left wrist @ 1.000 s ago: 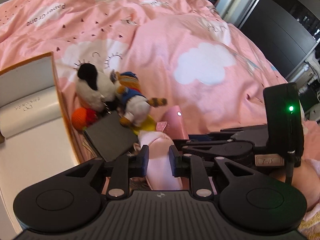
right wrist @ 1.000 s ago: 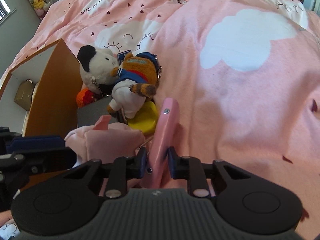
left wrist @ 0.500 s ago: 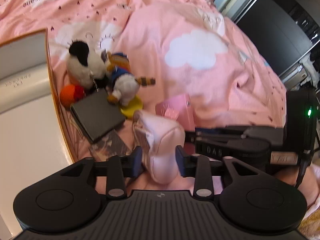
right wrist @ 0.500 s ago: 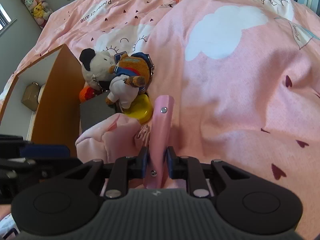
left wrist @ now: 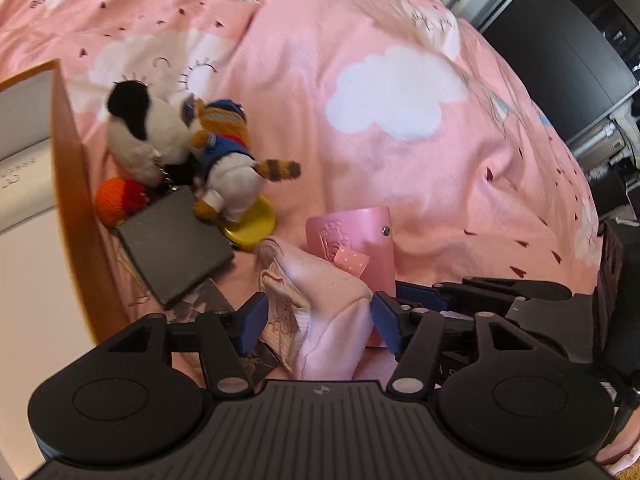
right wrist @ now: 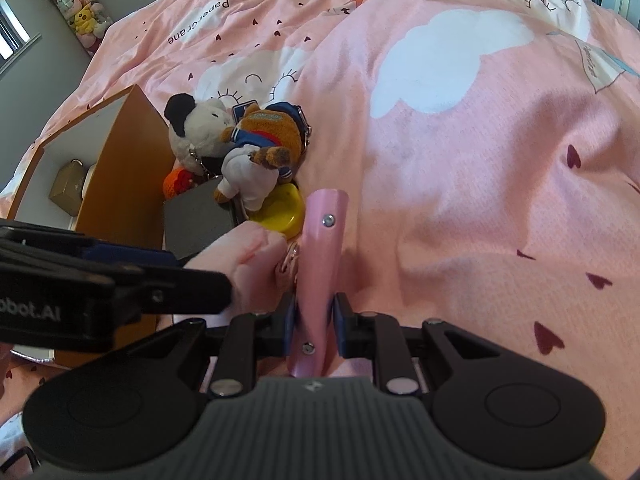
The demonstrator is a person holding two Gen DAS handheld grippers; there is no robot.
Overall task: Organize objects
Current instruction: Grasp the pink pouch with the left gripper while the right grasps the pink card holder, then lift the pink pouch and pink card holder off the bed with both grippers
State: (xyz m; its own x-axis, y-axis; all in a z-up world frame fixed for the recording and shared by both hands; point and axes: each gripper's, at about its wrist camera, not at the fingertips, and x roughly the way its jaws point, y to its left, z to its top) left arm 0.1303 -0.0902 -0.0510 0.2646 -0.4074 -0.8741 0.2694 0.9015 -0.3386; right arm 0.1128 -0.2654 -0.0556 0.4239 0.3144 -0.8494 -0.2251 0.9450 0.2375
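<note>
My right gripper [right wrist: 314, 322] is shut on a pink leather card holder [right wrist: 320, 256], held upright above the bed; it also shows in the left wrist view [left wrist: 360, 240]. My left gripper [left wrist: 316, 320] is open, its jaws wide on both sides of a pale pink soft pouch [left wrist: 328, 300] next to the holder, also seen in the right wrist view [right wrist: 248, 256]. Further off lie a black-and-white plush [left wrist: 140, 136], an orange tiger plush [left wrist: 228, 160], a yellow disc [left wrist: 252, 224], a dark grey box [left wrist: 172, 248] and an orange knitted ball [left wrist: 116, 200].
An orange-walled white storage box [left wrist: 68, 152] stands at the left, with a tan bag inside [right wrist: 68, 188]. The pink cloud-print duvet [right wrist: 480, 140] covers the bed. Dark furniture [left wrist: 580, 40] stands beyond the right edge.
My left gripper has opened around the pale pink pouch and both grippers have risen. The right gripper keeps its hold on the pink card holder.
</note>
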